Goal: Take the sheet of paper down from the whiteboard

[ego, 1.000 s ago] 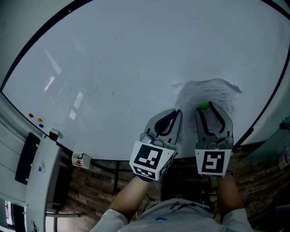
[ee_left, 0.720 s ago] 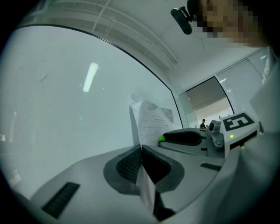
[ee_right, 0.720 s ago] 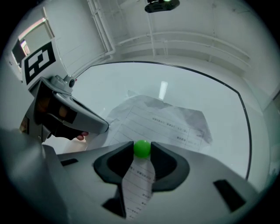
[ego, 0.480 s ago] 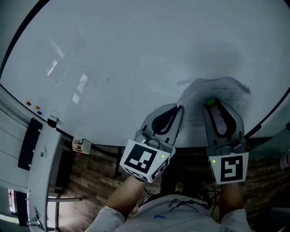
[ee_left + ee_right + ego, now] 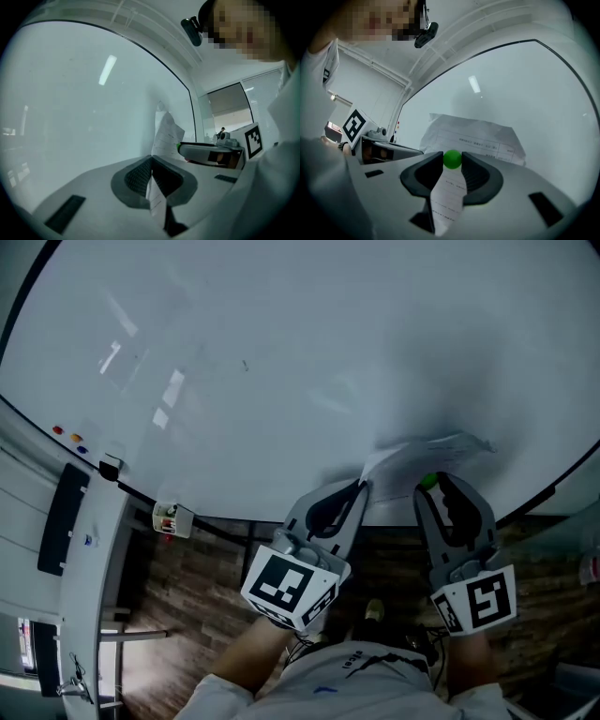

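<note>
A wide white glossy whiteboard (image 5: 281, 362) fills most of the head view, with a dark frame along its lower edge. At about 5 o'clock on it hangs the crumpled white sheet of printed paper (image 5: 427, 448). Its lower part bows out from the board toward the person; whether its top edge touches the board cannot be made out.

The left grey two-jaw gripper (image 5: 361, 486) comes up from 6 o'clock. Its jaws are pressed together on the sheet's left edge, and the thin paper runs out between the ribbed pads.

The right grey gripper (image 5: 429, 486) comes up from 5 o'clock, just beside the left one. Its jaws stand a little apart, and their tips pinch a small round green magnet (image 5: 452, 159). A strip of the paper lies between the jaws below the magnet.

At 8 o'clock a small clear holder of markers (image 5: 170, 518) hangs on the frame. At 9 o'clock red, orange and blue magnet dots (image 5: 66, 434) sit on the board.
</note>
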The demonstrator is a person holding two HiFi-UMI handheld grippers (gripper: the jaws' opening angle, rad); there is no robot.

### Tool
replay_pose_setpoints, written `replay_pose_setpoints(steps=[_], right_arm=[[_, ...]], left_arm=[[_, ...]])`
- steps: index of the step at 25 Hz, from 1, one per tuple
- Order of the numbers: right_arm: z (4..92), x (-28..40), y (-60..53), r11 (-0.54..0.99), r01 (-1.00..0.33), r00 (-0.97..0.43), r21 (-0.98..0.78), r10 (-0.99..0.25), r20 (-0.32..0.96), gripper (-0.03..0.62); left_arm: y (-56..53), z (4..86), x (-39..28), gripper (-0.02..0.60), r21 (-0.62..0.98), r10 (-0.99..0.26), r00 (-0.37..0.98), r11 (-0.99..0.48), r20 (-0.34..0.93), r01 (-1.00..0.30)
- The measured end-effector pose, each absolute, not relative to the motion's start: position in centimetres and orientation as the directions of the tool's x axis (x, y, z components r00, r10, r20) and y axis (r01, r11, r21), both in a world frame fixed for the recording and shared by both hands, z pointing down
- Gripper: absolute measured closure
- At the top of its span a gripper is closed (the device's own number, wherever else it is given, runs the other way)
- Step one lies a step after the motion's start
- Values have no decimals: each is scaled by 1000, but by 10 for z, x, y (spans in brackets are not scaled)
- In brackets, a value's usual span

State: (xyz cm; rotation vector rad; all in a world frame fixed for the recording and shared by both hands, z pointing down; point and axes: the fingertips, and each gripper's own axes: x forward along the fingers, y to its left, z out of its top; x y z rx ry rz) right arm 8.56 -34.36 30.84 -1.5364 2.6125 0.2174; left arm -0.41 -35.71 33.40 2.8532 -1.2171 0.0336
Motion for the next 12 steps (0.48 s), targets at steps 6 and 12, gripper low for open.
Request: replay_pose_setpoints(steps=[6, 12], right_arm=[[346, 35, -306, 497, -867, -490, -45, -864, -115, 462], [378, -7, -259, 437, -888, -431, -142, -900, -68, 464]], left_arm=[[-319, 370, -56, 565, 81, -715, 695, -690, 81, -719], [-270, 404, -111, 565, 141, -697, 704, -690, 134, -710]])
